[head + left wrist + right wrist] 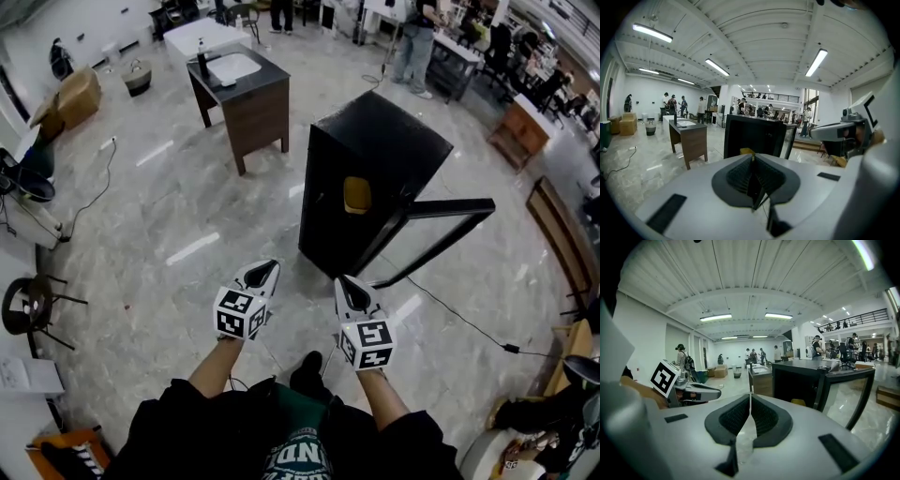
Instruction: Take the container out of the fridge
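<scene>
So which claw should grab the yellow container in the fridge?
Probably the right claw: it points almost straight at the yellow container in the open fridge. The left claw sits off to the side. Both are shut.

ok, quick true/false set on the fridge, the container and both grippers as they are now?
1. The fridge has its door open. True.
2. The right gripper holds the yellow container. False: the container sits inside the fridge; the right gripper's jaws are together on nothing.
3. The left gripper is shut with nothing between its jaws. True.
4. Both grippers touch the fridge. False: both are short of it, with bare floor between.
5. A dark bottle stands on the brown desk beyond the fridge. True.
</scene>
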Demonstrator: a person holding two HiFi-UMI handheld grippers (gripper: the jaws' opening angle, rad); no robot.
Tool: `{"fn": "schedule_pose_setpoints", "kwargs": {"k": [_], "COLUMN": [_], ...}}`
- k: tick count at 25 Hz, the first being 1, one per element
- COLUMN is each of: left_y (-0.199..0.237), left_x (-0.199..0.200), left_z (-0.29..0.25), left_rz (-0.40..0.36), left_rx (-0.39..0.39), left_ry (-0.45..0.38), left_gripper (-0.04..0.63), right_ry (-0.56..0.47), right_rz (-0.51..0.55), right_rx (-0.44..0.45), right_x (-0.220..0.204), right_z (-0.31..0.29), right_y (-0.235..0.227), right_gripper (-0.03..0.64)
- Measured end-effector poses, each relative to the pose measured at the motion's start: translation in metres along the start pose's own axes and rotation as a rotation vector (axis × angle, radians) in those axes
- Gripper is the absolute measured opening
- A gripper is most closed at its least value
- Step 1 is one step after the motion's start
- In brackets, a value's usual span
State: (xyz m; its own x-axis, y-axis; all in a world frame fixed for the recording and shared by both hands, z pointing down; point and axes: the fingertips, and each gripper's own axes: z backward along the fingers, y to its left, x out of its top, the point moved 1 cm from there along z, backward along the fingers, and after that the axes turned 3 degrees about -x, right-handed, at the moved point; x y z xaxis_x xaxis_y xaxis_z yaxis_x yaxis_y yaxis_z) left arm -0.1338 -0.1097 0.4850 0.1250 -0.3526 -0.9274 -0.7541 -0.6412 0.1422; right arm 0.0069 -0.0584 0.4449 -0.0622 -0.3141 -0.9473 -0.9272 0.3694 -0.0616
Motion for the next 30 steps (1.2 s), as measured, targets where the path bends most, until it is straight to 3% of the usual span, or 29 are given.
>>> {"fn": "schedule_pose_setpoints", "kwargs": {"k": [15,30], "left_y": [0.005,0.005], "left_x": [0.021,0.028], "left_z": [-0.090,-0.121], "left_rz": [-0.005,0.004], "left_rx": [0.010,0.012], "left_ry": [0.024,0.006], "left_gripper": [0.054,0.057], "right_ry": [0.020,0.030], "right_rz": [0.012,0.015], "right_rx": [0.042,0.058], "right_x": [0.003,-0.001], "right_z": [-0.042,-0.059], "right_y": [-0.060,-0.074], "right_gripper": [0.037,0.035]}}
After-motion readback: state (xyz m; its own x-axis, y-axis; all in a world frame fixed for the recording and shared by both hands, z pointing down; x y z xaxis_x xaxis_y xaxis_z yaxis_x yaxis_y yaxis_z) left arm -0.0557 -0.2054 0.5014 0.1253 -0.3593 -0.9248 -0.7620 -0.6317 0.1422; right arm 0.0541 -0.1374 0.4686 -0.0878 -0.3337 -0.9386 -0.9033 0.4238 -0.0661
